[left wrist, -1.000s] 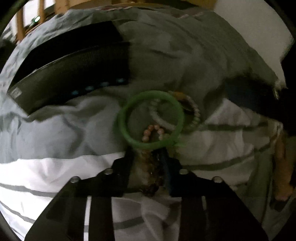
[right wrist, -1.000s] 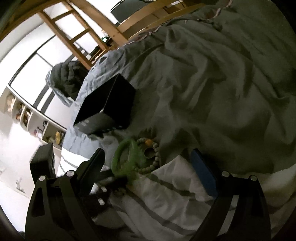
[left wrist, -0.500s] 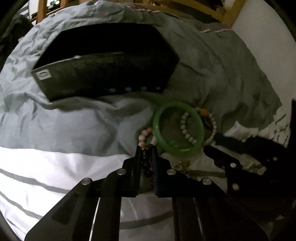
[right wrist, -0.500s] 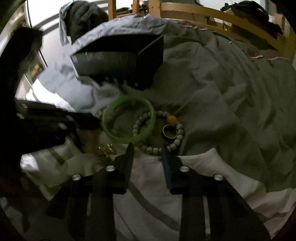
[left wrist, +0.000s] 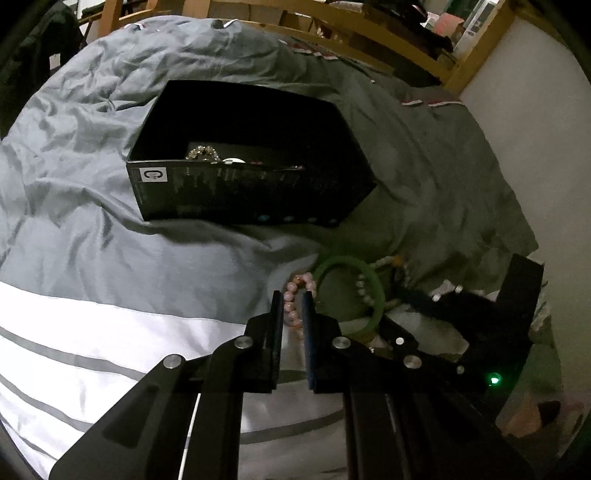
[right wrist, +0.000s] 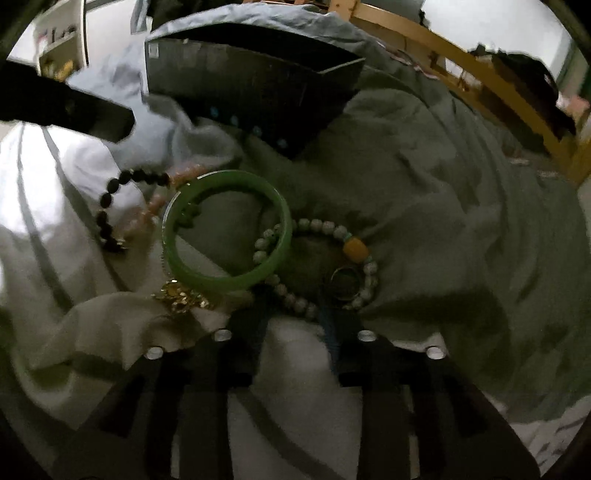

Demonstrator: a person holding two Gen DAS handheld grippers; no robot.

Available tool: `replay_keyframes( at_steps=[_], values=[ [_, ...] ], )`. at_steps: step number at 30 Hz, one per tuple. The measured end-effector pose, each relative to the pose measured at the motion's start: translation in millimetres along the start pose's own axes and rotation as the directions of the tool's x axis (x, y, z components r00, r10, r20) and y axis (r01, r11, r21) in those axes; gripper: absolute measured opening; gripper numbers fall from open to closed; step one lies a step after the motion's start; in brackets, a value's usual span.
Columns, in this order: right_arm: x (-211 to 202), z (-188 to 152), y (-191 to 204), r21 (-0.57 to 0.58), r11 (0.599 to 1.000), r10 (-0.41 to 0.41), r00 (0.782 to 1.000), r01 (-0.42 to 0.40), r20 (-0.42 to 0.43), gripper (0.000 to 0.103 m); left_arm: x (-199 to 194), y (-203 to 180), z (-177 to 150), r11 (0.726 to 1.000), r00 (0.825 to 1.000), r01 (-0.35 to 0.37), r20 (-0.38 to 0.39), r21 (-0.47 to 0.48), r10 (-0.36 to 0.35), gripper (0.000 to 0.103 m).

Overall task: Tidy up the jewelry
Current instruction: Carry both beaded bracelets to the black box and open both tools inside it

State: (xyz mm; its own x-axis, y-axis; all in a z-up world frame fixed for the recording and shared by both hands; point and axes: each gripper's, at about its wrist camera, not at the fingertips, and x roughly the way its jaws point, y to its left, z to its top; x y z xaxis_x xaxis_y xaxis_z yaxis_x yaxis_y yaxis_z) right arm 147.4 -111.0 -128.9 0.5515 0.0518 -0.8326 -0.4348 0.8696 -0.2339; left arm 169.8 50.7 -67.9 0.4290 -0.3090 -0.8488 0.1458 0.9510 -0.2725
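Note:
My left gripper (left wrist: 293, 295) is shut on a pink bead bracelet (left wrist: 295, 295) and holds it above the bedding, left of a green bangle (left wrist: 354, 288). In the right wrist view the green bangle (right wrist: 225, 229) lies on the duvet, overlapping a pale green bead bracelet (right wrist: 317, 258) with an amber bead, and a metal ring (right wrist: 345, 282) inside it. A black bead bracelet (right wrist: 118, 206) and the pink one (right wrist: 155, 206) hang at the left, with a gold piece (right wrist: 181, 297) below. My right gripper (right wrist: 295, 306) is partly open, its fingertips around the pale bracelet's near edge.
An open black box (left wrist: 251, 177) with some jewelry inside sits on the grey duvet (left wrist: 110, 240) behind the pile; it also shows in the right wrist view (right wrist: 251, 85). A wooden bed frame (left wrist: 369, 22) runs along the far side. A white wall is at right.
My left gripper has lifted and pulled back with the pink bracelet, so the box's inside now shows. My right gripper has moved closer to the pale bead bracelet.

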Motion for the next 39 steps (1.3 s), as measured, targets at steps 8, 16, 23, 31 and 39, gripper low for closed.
replay_keyframes(
  at_steps=[8, 16, 23, 31, 39],
  values=[
    [0, -3, -24, 0.111, 0.99, 0.082, 0.997, -0.082, 0.012, 0.035, 28, -29, -8, 0.994, 0.997, 0.028, -0.08, 0.102, -0.02, 0.025],
    [-12, -2, -29, 0.138, 0.986, 0.083, 0.995, -0.091, 0.057, 0.012, 48, -48, -15, 0.984, 0.992, 0.002, -0.123, 0.176, 0.02, 0.009],
    [-26, -1, -50, 0.271, 0.941, 0.162, 0.974, -0.201, 0.159, 0.009, 41, -42, -13, 0.989, 0.995, 0.021, -0.104, 0.149, -0.006, 0.008],
    [-40, -4, -87, 0.412, 0.844, 0.235, 0.928, -0.343, 0.289, 0.009, 18, -30, -3, 0.995, 0.998, 0.048, -0.039, 0.09, -0.045, 0.008],
    [-59, -12, -114, 0.486, 0.706, 0.316, 0.843, -0.515, 0.435, 0.009, -6, -25, -6, 0.995, 0.998, 0.061, -0.001, 0.075, -0.061, 0.008]
  ],
)
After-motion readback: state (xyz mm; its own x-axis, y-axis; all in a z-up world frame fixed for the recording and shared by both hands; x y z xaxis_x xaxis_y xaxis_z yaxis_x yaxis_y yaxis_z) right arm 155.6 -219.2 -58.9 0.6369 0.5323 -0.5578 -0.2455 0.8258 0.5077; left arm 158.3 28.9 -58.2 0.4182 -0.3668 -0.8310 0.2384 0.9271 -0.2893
